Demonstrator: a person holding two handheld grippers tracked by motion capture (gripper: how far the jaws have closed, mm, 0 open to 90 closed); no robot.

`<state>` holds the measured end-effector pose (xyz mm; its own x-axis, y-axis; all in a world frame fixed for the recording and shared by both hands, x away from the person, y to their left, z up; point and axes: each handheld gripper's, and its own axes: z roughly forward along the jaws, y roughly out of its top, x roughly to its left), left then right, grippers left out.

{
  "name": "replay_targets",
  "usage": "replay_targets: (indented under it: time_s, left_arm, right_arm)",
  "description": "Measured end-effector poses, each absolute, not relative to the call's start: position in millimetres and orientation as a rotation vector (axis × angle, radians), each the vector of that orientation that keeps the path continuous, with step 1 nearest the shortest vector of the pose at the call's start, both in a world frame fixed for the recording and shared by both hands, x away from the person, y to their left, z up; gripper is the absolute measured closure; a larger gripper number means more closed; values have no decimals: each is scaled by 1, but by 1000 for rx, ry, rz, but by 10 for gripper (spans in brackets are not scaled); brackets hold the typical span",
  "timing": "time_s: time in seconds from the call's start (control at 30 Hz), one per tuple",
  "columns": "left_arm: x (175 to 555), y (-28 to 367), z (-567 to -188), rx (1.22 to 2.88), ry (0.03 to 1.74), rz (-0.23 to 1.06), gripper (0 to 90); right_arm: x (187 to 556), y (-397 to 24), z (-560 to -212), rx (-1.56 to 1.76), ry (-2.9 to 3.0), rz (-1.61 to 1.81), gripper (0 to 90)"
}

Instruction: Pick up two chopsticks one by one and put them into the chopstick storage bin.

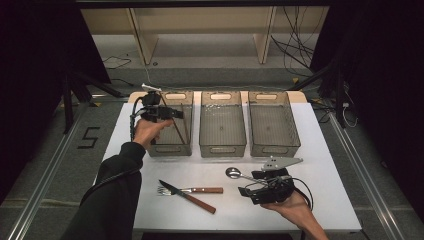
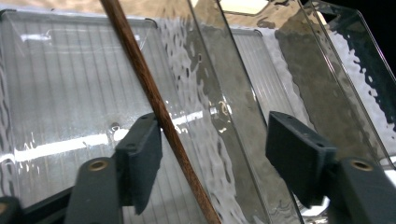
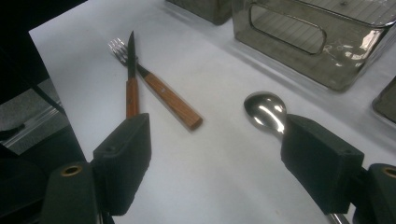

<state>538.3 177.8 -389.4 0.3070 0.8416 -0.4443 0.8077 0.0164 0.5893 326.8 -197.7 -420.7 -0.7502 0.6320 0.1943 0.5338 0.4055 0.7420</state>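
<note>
Here the left gripper (image 1: 172, 114) hangs over the left bin (image 1: 184, 146), jaws wide, a brown stick (image 2: 154, 100) leaning between them against the left pad. At five o'clock, the right gripper (image 3: 217, 161) gapes beside the spoon (image 3: 265, 112), with knife (image 3: 131, 84) and fork (image 3: 161, 91) crossed at seven.

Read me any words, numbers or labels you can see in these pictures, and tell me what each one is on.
"5": a dark figure marked on the grey floor, left of the white table.
No lettering can be read on the bins, the cutlery or the grippers.
</note>
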Motion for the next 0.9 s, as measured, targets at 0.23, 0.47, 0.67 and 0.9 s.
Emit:
replay_targets:
  time_s: [0.23, 0.47, 0.67, 0.9]
  left_arm:
    - [538, 177, -387, 1785, 1463, 71, 249]
    - [541, 173, -390, 1853, 1468, 67, 181]
    - [547, 166, -394, 1895, 1500, 66, 153]
    - [546, 166, -393, 1889, 1507, 73, 150]
  right_arm:
    - [327, -199, -419, 1056, 2529, 1273, 253]
    - [327, -197, -419, 1053, 2536, 1270, 253]
    - [327, -197, -418, 1043, 2535, 1277, 253]
    - [326, -199, -418, 1046, 2531, 1283, 253]
